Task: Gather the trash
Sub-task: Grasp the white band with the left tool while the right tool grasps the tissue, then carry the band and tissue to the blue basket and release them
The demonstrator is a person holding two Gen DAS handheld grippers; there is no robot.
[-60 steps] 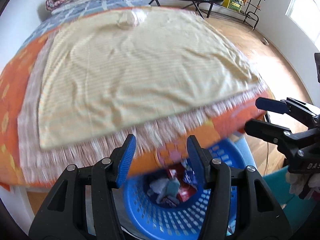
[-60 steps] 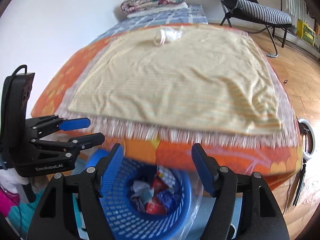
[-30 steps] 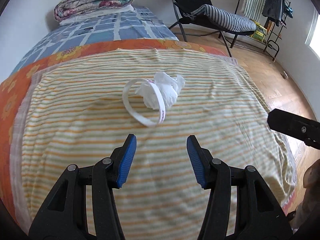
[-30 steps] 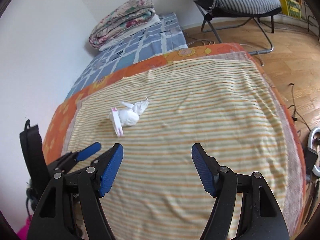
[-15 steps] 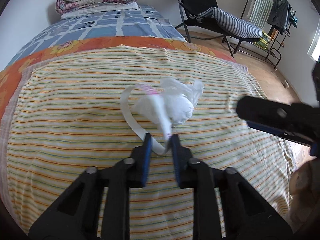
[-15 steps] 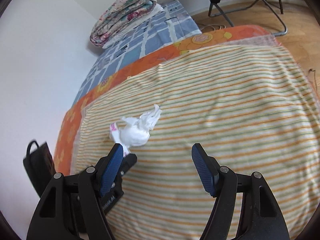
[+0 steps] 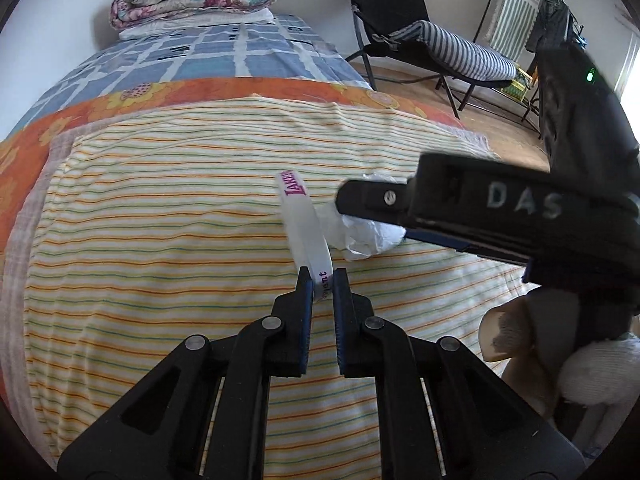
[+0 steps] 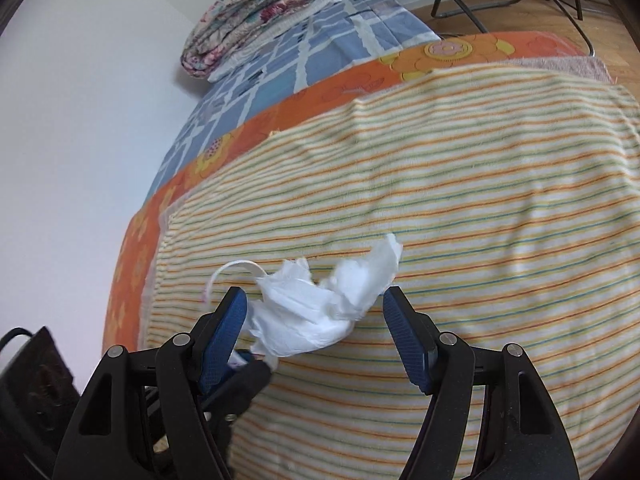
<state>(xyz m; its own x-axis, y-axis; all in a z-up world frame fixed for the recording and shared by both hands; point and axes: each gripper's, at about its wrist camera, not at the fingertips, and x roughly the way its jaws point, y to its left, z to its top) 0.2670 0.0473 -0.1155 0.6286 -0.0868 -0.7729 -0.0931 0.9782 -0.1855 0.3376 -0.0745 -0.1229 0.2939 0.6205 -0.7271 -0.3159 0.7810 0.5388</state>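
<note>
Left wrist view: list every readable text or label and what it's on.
"LAKM", cut off, in magenta: far end of the white band.
"...ant", purple, first letters hidden between the pads: near end of that band, where the left hand-held gripper pinches it.
"DAS", cut off: side of the right hand-held gripper.
Nothing else reads; no text in the right wrist view is legible.

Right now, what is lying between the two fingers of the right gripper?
In the right wrist view, the crumpled white tissue lies between the open fingers of the right gripper, on the striped blanket. The pads do not press it yet.
</note>
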